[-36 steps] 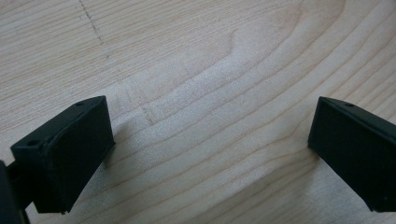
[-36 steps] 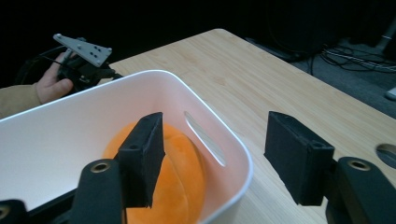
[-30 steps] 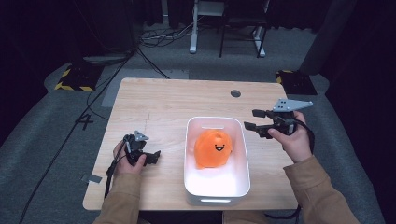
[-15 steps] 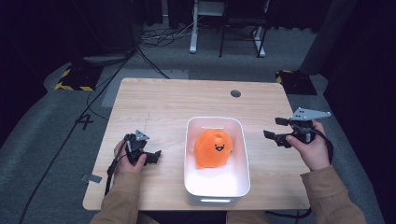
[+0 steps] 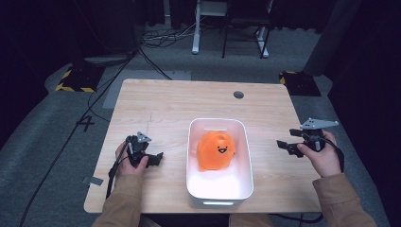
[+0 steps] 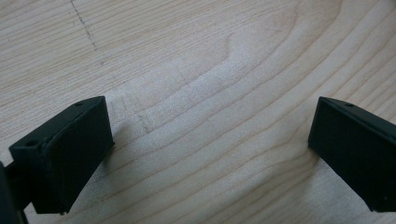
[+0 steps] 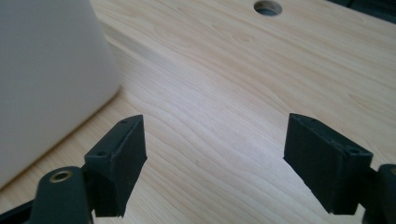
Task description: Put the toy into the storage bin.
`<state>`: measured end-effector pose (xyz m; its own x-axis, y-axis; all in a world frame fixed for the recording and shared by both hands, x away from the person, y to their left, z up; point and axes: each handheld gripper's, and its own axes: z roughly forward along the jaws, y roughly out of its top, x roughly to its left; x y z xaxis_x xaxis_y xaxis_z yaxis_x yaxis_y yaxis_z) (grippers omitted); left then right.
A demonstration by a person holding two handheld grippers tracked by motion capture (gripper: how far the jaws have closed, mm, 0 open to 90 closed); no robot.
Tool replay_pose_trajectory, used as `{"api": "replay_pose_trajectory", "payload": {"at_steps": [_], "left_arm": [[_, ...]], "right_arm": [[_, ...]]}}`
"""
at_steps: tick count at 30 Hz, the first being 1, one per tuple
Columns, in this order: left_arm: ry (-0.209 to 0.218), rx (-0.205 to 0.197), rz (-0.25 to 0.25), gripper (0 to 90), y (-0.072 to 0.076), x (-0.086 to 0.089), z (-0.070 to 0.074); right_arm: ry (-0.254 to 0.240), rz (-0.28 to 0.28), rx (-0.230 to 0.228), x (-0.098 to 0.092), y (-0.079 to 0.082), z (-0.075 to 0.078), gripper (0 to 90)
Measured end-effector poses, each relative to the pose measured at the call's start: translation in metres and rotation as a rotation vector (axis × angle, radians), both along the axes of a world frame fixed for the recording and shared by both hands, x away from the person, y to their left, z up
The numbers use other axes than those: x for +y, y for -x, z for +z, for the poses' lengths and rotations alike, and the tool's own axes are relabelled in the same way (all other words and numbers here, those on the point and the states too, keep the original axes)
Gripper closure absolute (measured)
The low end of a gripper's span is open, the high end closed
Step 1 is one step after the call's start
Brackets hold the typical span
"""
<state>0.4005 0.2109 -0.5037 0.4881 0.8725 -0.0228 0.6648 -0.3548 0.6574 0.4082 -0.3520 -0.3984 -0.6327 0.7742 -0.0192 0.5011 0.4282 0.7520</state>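
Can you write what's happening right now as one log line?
orange plush toy: in white bin | left hand-held gripper: open, empty | right hand-held gripper: jaws just opening, empty, beside bin

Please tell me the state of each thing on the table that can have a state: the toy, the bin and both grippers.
Toy: upright inside the bin, face toward the person, not held.
Bin: white, uncovered, standing flat on the table.
Left gripper: open, nothing between its jaws, low over bare wood left of the bin.
Right gripper: jaws have just been opening, now wide, nothing between them, right of the bin.
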Motion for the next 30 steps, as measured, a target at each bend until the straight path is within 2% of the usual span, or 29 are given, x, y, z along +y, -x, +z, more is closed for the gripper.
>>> {"api": "replay_pose_trajectory", "payload": {"at_steps": [10, 17, 20, 22, 24, 28, 30], "left_arm": [[0.000, 0.000, 0.000, 0.1, 0.000, 0.000, 0.000], [0.000, 0.000, 0.000, 0.1, 0.000, 0.000, 0.000], [0.000, 0.000, 0.000, 0.1, 0.000, 0.000, 0.000], [0.000, 0.000, 0.000, 0.1, 0.000, 0.000, 0.000], [0.000, 0.001, -0.001, 0.1, 0.000, 0.000, 0.000], [0.000, 0.000, 0.001, 0.1, 0.000, 0.000, 0.000], [0.000, 0.000, 0.000, 0.1, 0.000, 0.000, 0.000]], "right_arm": [[0.035, -0.044, 0.082, -0.014, 0.003, -0.040, 20.2], [0.044, -0.067, 0.113, -0.019, 0.008, -0.063, 20.2], [0.065, -0.066, 0.115, -0.019, 0.010, -0.074, 20.5], [0.042, -0.055, 0.129, -0.020, 0.011, -0.080, 20.6], [0.008, -0.043, 0.115, -0.021, 0.012, -0.086, 21.3], [0.019, -0.046, 0.079, -0.020, 0.017, -0.098, 20.0], [0.001, -0.046, 0.015, -0.019, 0.019, -0.105, 15.6]]}}
